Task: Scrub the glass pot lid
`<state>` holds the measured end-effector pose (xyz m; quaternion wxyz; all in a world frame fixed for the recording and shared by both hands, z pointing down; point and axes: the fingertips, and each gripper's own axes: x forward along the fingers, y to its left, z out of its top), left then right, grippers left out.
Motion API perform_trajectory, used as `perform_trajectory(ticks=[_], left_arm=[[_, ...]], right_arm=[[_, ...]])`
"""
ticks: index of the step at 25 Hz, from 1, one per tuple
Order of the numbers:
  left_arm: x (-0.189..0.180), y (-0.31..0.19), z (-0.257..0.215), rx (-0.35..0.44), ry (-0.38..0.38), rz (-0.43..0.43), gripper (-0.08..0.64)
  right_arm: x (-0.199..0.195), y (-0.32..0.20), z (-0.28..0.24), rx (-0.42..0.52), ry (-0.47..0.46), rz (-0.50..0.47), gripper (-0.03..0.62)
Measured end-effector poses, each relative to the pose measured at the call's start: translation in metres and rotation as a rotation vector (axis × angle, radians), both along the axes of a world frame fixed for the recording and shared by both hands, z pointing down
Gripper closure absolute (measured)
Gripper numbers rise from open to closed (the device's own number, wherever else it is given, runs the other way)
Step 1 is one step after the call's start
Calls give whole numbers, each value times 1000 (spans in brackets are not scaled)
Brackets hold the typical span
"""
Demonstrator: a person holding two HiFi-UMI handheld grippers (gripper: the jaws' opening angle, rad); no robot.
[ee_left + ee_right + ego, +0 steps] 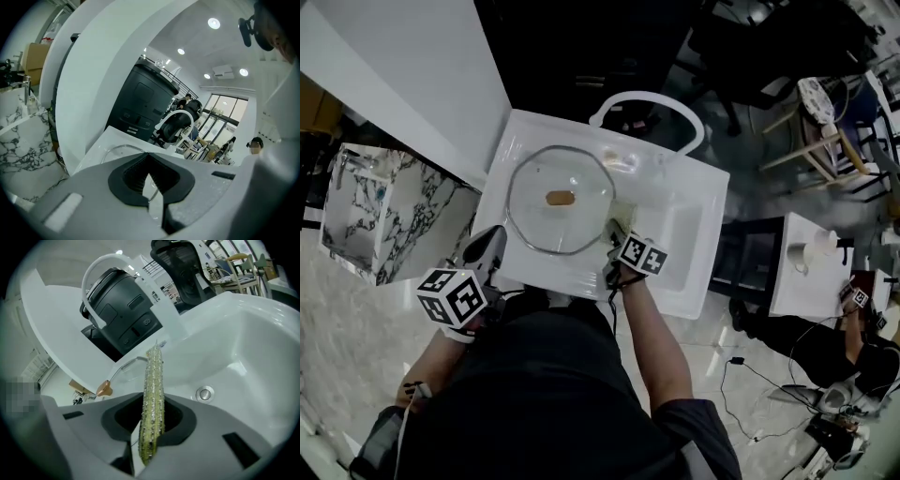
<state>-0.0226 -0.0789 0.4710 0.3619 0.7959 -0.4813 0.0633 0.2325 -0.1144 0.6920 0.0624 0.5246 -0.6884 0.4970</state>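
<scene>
The glass pot lid (534, 220) lies flat in the sink (694, 225). At its 4 o'clock rim, the right gripper (617, 246) pinches a scrub pad (153, 394) edge-on. The left gripper (490, 246), at 8 o'clock, is pressed together on nothing. The lid looks unheld, so a push from the pad could send it skating or tipping.

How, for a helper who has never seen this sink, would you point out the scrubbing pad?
Find the white sink, where a round glass pot lid lies flat. By the lid's right edge, the right gripper pinches a thin pad edge-on between its fingers. It alone is yellow-green and glittery amid clear glass and white.
</scene>
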Motion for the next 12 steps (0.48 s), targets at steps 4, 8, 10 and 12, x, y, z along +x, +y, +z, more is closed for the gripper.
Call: perform_trajectory(ticks=[4, 8, 10, 12], left_arm=[[17, -4, -2, 6, -7, 47, 560], [30, -3, 1, 0, -6, 78, 560], [32, -3, 2, -7, -6, 84, 561], [30, -2, 5, -14, -3, 82, 560]], right_arm=[[10, -1, 2, 0, -25, 29, 526], [7, 6, -5, -5, 41, 23, 526], [-9, 13, -15, 14, 55, -2, 526], [-38, 20, -27, 40, 27, -45, 526]])
